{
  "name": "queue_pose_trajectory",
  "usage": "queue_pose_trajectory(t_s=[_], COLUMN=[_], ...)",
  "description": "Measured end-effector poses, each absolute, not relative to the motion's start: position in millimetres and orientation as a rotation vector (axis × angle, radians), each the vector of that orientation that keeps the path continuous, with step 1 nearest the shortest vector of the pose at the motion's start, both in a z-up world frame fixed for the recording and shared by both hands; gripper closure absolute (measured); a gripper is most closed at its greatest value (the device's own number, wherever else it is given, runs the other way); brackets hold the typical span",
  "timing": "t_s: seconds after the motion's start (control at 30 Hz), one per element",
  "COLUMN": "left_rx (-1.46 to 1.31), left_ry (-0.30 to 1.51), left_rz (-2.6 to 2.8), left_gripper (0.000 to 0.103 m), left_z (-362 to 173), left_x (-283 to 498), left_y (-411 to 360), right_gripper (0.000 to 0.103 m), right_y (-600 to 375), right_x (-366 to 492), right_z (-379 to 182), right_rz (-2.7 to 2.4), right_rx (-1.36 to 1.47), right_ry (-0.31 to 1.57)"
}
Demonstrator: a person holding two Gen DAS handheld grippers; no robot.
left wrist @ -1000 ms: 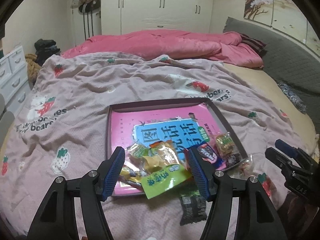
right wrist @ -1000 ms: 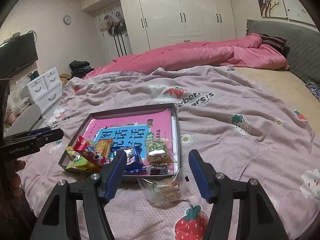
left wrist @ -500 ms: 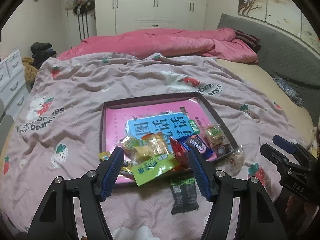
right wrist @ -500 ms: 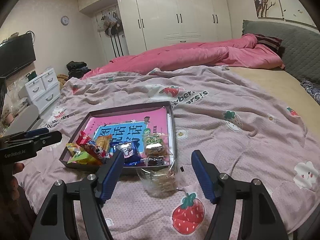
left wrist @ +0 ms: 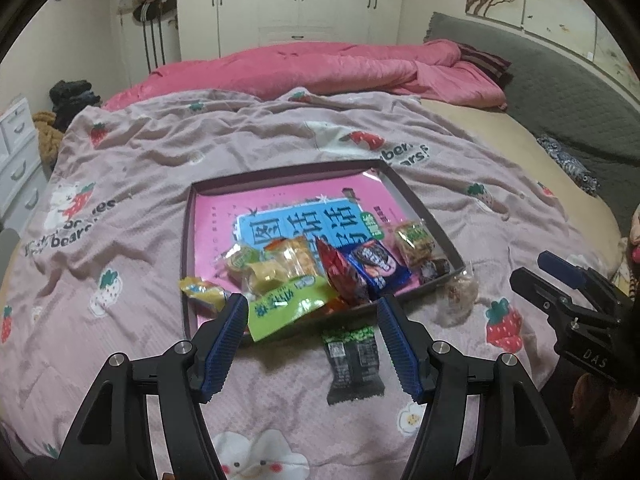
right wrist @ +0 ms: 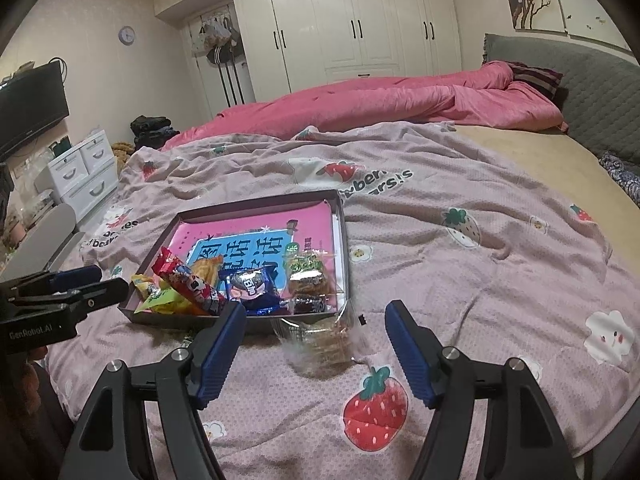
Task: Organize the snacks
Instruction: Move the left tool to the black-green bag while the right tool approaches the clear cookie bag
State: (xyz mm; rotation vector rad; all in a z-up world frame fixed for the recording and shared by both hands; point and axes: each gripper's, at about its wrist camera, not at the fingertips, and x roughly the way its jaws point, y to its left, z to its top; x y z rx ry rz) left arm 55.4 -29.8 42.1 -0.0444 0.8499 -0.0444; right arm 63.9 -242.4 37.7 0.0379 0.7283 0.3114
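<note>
I am holding both my grippers over the pink strawberry-print bedspread (left wrist: 132, 216), and neither is gripping anything. My left gripper (left wrist: 312, 344) is hanging with its blue-padded jaws spread wide apart, and just beyond and between them a dark snack packet with a green top (left wrist: 352, 360) is lying flat on the cover, outside the tray. A bright green packet (left wrist: 290, 306) is sticking out over the near rim of the tray toward my left finger pad. My right gripper (right wrist: 316, 350) is likewise standing open, and a clear crinkled bag of biscuits (right wrist: 324, 340) is lying on the cover just ahead, between its fingertips, touching or nearly touching the tray's near right corner; that bag is looking blurred in the right view. Behind these, the shallow dark-rimmed tray (left wrist: 420, 210) is sitting on the bed with a pink and blue booklet (left wrist: 280, 216) lining its floor. The other snacks are crowding its near half: a yellow packet (left wrist: 202, 292) at the left edge, a clear bag of golden crackers (left wrist: 294, 256), a red wrapper (left wrist: 340, 268) tilting up, a blue cookie packet (left wrist: 376, 266), and a green-labelled clear pack (left wrist: 414, 238) by the right wall. Farther back, a rumpled pink duvet (right wrist: 380, 100) is lying across the bed, and white wardrobe doors (right wrist: 352, 28) are standing behind it.
</note>
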Motion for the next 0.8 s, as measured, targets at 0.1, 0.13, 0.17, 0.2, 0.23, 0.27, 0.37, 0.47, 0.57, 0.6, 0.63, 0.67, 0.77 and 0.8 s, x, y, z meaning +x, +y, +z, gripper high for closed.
queue_pose_trajectory(t_s=[0.1, 0.13, 0.17, 0.2, 0.23, 0.27, 0.37, 0.47, 0.57, 0.6, 0.63, 0.67, 0.77, 0.8], left_rx=[-0.05, -0.058, -0.062, -0.066, -0.07, -0.072, -0.079, -0.092, -0.1, -0.1, -0.097, -0.094, -0.091, -0.09], left_ry=[0.879, 0.89, 0.899, 0.911, 0.92, 0.93, 0.966, 1.003, 1.037, 1.044, 1.05, 1.058, 1.078, 1.082], left_rz=[-0.058, -0.065, -0.07, -0.073, -0.079, -0.085, -0.098, -0.105, -0.114, -0.116, -0.112, -0.111, -0.113, -0.114], left_gripper=[0.034, 0.034, 0.034, 0.034, 0.034, 0.034, 0.034, 0.034, 0.034, 0.034, 0.034, 0.034, 0.034, 0.034], left_z=[34.5, 31.4, 28.9, 25.6, 22.7, 19.8, 8.4, -3.1, -14.2, -17.5, -20.5, -23.4, -30.0, -32.0], left_x=[53.9, 53.7, 53.9, 53.8, 53.6, 53.8, 55.3, 57.6, 60.7, 61.4, 62.0, 62.9, 66.4, 67.4], left_y=[-31.4, -31.6, -32.1, -32.7, -33.5, -34.4, -37.6, -40.2, -42.5, -43.3, -43.9, -45.3, -49.7, -51.3], right_gripper=[0.031, 0.031, 0.031, 0.031, 0.031, 0.031, 0.031, 0.031, 0.031, 0.031, 0.031, 0.031, 0.031, 0.031], right_y=[-241.3, -240.4, -239.4, -238.4, -237.0, -236.0, -233.4, -232.0, -231.2, -230.9, -230.5, -229.9, -228.6, -228.5], right_x=[64.5, 65.1, 65.5, 66.0, 66.6, 67.1, 69.1, 73.1, 77.7, 79.0, 80.0, 81.2, 83.9, 84.8], right_z=[33.7, 31.6, 30.0, 28.7, 26.8, 24.9, 18.6, 11.0, 3.8, 2.5, 1.0, -0.8, -5.6, -6.3], right_rz=[0.315, 0.316, 0.317, 0.319, 0.318, 0.318, 0.321, 0.317, 0.321, 0.322, 0.323, 0.323, 0.323, 0.323], right_rx=[0.033, 0.029, 0.024, 0.018, 0.011, 0.005, -0.007, -0.017, -0.016, -0.017, -0.019, -0.021, -0.027, -0.03], right_ry=[0.748, 0.757, 0.763, 0.77, 0.778, 0.785, 0.811, 0.841, 0.87, 0.874, 0.878, 0.885, 0.902, 0.906])
